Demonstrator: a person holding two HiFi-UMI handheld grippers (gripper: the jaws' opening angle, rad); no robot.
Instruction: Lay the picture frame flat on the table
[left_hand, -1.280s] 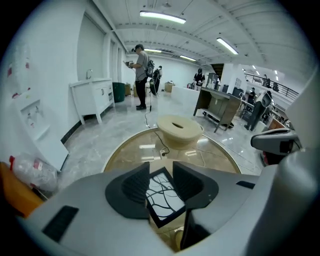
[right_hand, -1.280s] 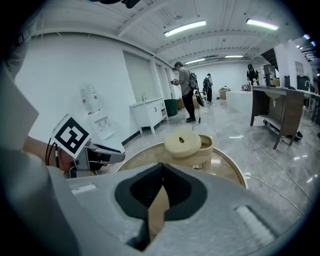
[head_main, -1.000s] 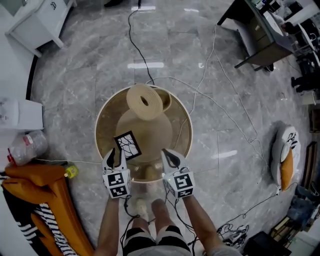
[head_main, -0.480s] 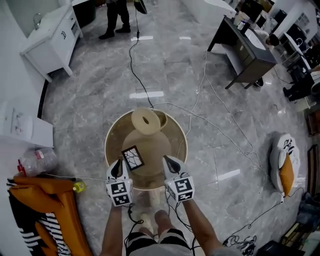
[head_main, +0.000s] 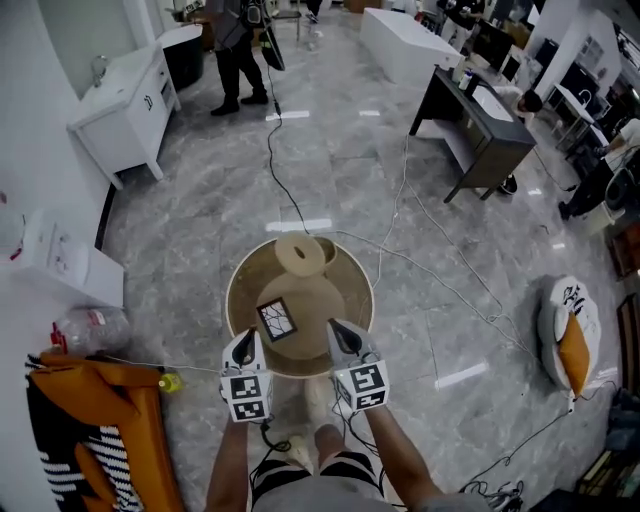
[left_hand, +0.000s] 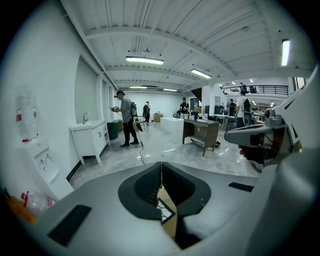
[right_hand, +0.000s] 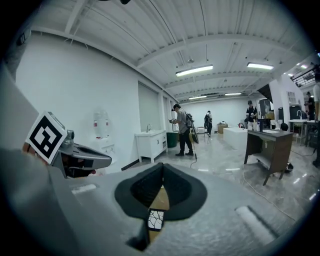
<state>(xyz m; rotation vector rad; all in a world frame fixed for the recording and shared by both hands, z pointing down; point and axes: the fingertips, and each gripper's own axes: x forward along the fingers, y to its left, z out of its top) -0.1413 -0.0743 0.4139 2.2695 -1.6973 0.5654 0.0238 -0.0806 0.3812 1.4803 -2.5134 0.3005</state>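
Observation:
The picture frame (head_main: 277, 319), black-edged with a white crackle print, appears to lie flat on the round tan table (head_main: 352, 290), left of its middle. My left gripper (head_main: 246, 341) hovers at the table's near edge, a short way below the frame and apart from it, shut with nothing between its pads. My right gripper (head_main: 341, 331) is level with it on the right, also shut and empty. In the left gripper view the frame (left_hand: 166, 212) shows through the gap under the closed jaws. The right gripper view catches the frame (right_hand: 155, 220) the same way.
A beige ring-shaped roll (head_main: 300, 253) sits at the table's far side. Cables (head_main: 400, 250) trail over the marble floor. An orange bag (head_main: 95, 400) and a plastic bottle (head_main: 88, 328) lie at left, a white cabinet (head_main: 125, 115) and dark desk (head_main: 480, 125) stand farther off, and a person (head_main: 235, 50) stands at the back.
The left gripper's jaws have shut and drawn back from the frame. The head view has lifted, so the table looks smaller and more of the room shows.

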